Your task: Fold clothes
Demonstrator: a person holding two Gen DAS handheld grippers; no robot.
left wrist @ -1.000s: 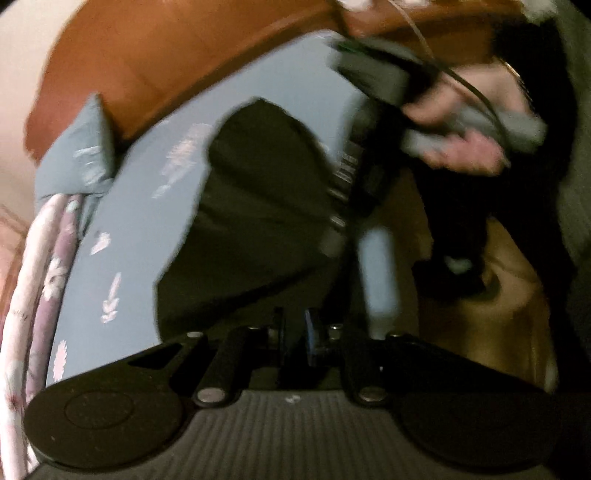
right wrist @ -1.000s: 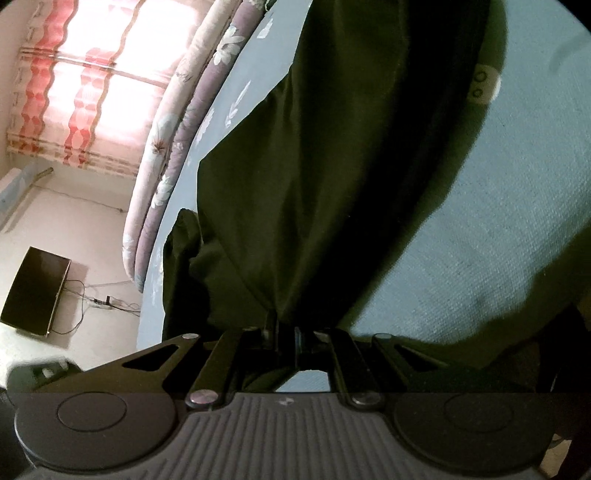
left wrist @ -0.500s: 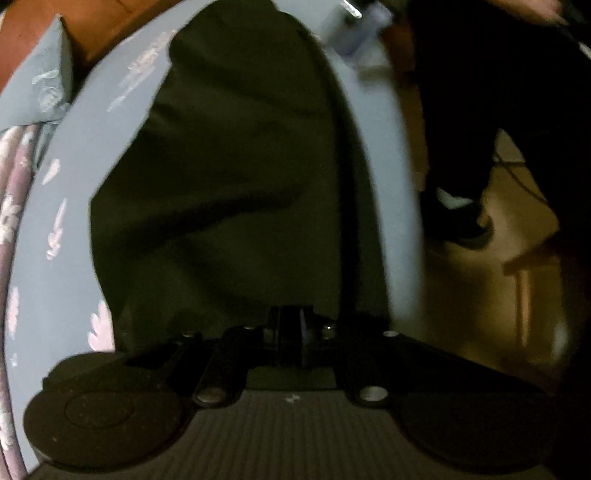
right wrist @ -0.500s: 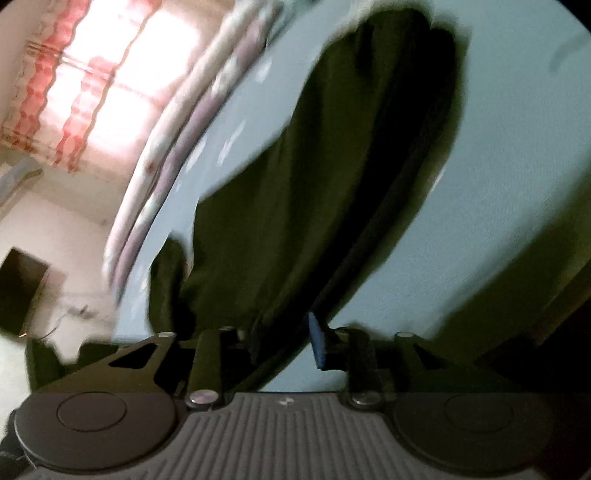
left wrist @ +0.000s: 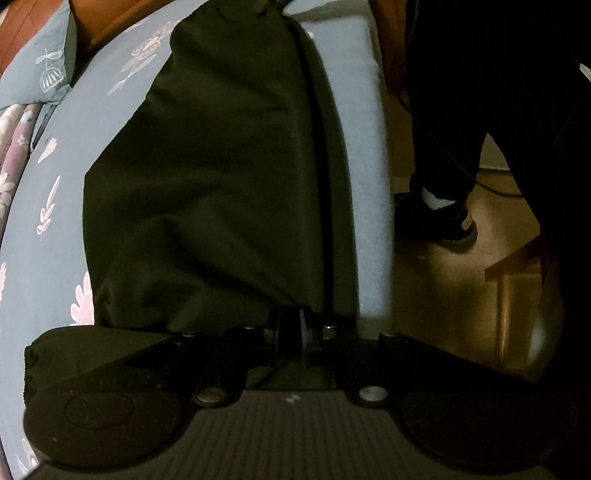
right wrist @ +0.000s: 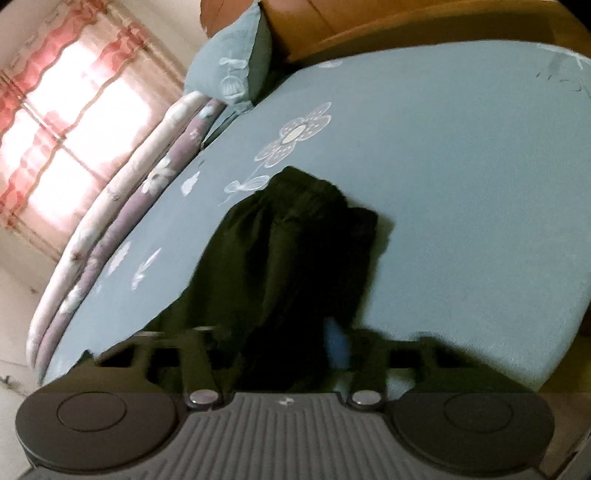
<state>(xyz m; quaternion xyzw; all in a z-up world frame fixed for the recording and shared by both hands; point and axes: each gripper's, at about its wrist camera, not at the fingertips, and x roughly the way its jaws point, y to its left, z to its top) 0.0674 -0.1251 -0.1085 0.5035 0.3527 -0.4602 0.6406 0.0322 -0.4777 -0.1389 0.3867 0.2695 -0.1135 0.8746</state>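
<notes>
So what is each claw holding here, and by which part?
The left claw is shut on the near edge of the dark garment. The right claw is open, garment between its fingers, holding nothing.

We note a dark olive-black garment (left wrist: 207, 184) on a blue-grey bedsheet (right wrist: 461, 177) printed with white and pale pink flowers. Matching blue pillow (right wrist: 236, 70). Lilac floral quilt (right wrist: 122, 221). Pink-striped curtain (right wrist: 55, 110). Orange-brown wooden headboard (right wrist: 369, 26).
</notes>
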